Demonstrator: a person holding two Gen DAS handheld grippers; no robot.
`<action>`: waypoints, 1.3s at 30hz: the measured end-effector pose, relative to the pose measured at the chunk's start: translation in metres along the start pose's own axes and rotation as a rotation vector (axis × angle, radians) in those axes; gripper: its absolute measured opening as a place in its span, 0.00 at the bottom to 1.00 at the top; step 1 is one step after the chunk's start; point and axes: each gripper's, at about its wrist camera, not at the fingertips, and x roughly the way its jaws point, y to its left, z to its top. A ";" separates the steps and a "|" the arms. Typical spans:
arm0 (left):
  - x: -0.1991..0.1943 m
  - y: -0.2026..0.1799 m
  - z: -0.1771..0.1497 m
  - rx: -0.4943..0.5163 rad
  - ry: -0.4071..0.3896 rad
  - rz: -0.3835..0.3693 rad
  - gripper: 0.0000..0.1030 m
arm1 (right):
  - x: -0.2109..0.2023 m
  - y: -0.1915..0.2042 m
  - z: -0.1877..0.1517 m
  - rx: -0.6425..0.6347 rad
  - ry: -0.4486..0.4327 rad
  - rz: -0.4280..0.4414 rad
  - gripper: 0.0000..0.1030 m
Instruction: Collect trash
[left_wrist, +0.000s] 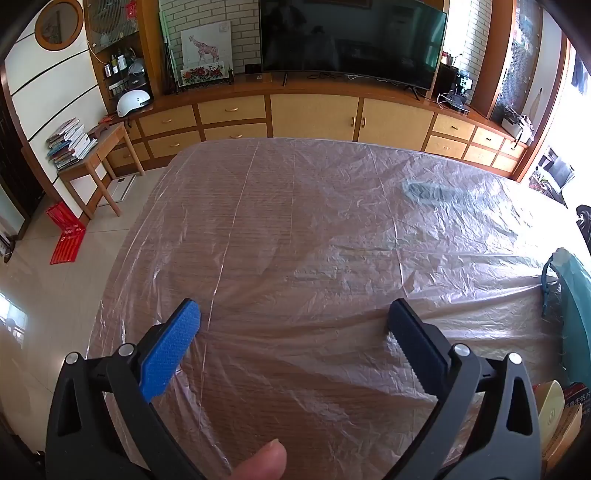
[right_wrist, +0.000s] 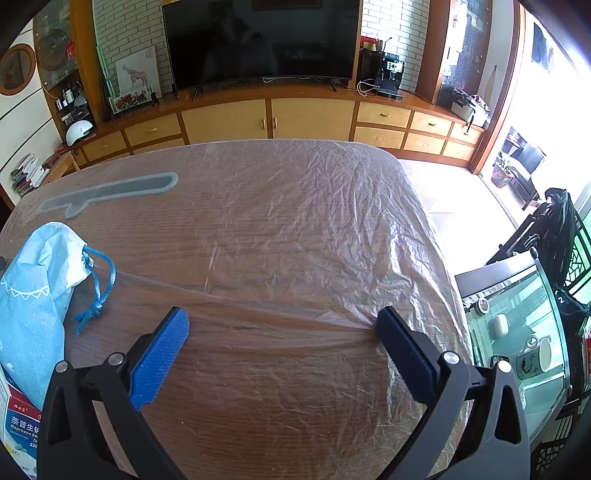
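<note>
Blue pads on both of my tools stand as wide as they go, with nothing between them. My left gripper hangs over bare, film-covered wood at the bottom of its frame, with my own thumb tip showing at the lower edge. My right gripper hangs the same way, tilted down at the desk, its fingers clear of the surface.

Nearest to me, the likely trash sits between the two tools. In the right view it fills the lower left of the frame: a medicine box at the very edge, and just above it, touching or overlapping it, a pale blue drawstring bag whose blue cord trails onto the desk. In the left view the same bag and a box peek in at the right edge.

I judge nothing is collected yet. To do this well I would swing the right tool toward the lower left and come down on the bag's bunched neck, not the loose cord, and pinch only cloth. The crinkled plastic sheet lies slack over the wood and could get caught in the grip.

Farther off, a long grey shape lies under the film at upper left; I cannot tell what it is. Beyond the desk stands the wooden cabinet with the television.
</note>
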 end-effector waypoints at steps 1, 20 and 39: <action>-0.001 0.000 0.000 0.001 -0.012 0.002 0.99 | -0.001 0.000 -0.001 -0.001 -0.020 -0.002 0.97; 0.000 0.000 0.000 0.001 -0.001 0.001 0.99 | 0.000 0.000 -0.001 0.000 -0.001 0.000 0.97; 0.000 0.000 0.000 0.001 0.000 0.001 0.99 | 0.000 0.000 -0.001 0.000 -0.001 0.000 0.97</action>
